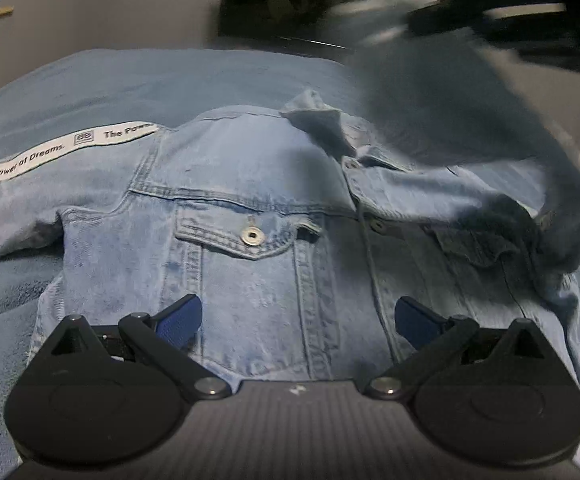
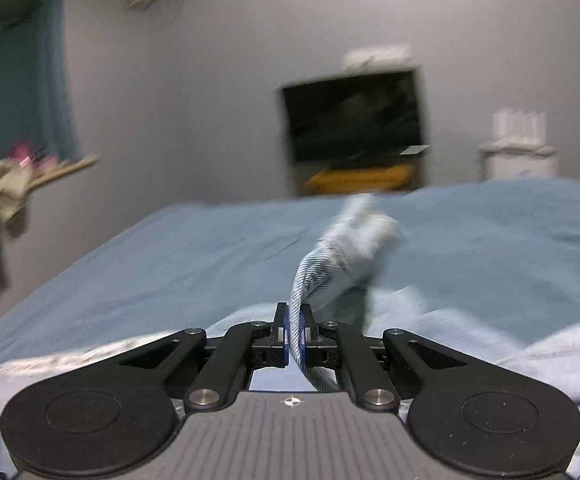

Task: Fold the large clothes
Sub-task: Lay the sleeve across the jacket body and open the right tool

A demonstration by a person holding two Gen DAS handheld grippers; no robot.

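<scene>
Left wrist view: my left gripper (image 1: 296,320) hangs with its blue fingers (image 1: 180,320) spread wide and empty above the denim jacket (image 1: 250,208), which lies front up on the blue bedspread (image 1: 138,80), a printed white strip (image 1: 50,156) along its left sleeve. At far right, my right gripper (image 2: 295,334) has its fingers pinching the jacket's other sleeve (image 2: 342,256), lifting it blurred off the bed.
</scene>
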